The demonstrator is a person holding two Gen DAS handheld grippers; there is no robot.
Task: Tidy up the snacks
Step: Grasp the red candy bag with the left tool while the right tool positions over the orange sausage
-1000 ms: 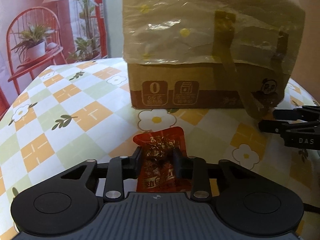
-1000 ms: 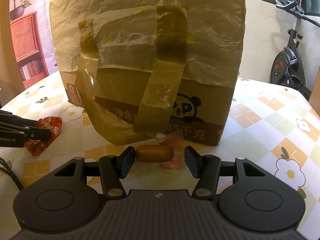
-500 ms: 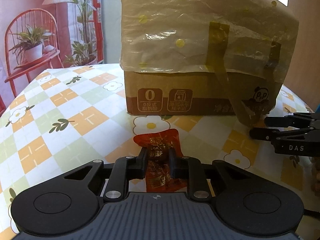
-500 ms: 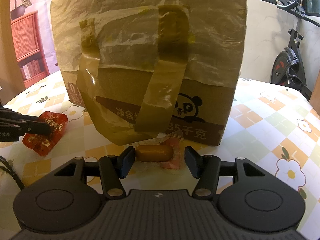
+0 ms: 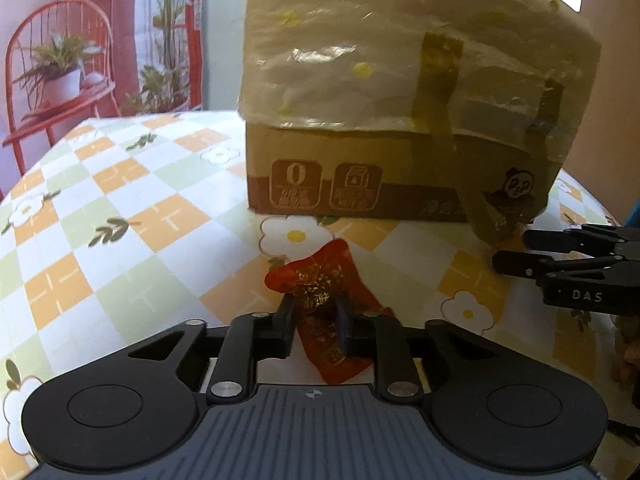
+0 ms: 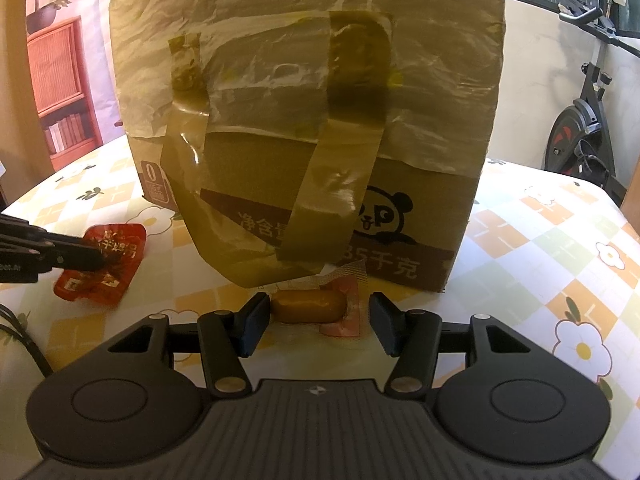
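My left gripper (image 5: 316, 316) is shut on a red snack packet (image 5: 320, 280) and holds it tilted, just above the tablecloth, in front of the cardboard box (image 5: 400, 184). The packet also shows in the right wrist view (image 6: 108, 264), pinched by the left gripper's fingers (image 6: 72, 258). My right gripper (image 6: 316, 316) is open, its fingers on either side of a yellow-brown sausage snack (image 6: 308, 306) in a clear wrapper, which lies on the table against the box (image 6: 400, 216). The right gripper also shows in the left wrist view (image 5: 516, 252).
The tall cardboard box is lined with a taped plastic bag (image 6: 304, 60). The table has a checked flower tablecloth (image 5: 120, 216). An exercise bike (image 6: 588, 136) stands behind on the right, a red chair mural (image 5: 56, 64) on the left.
My left gripper has closed on the red packet and lifted it, tilting it. My right gripper stays open around the sausage snack.
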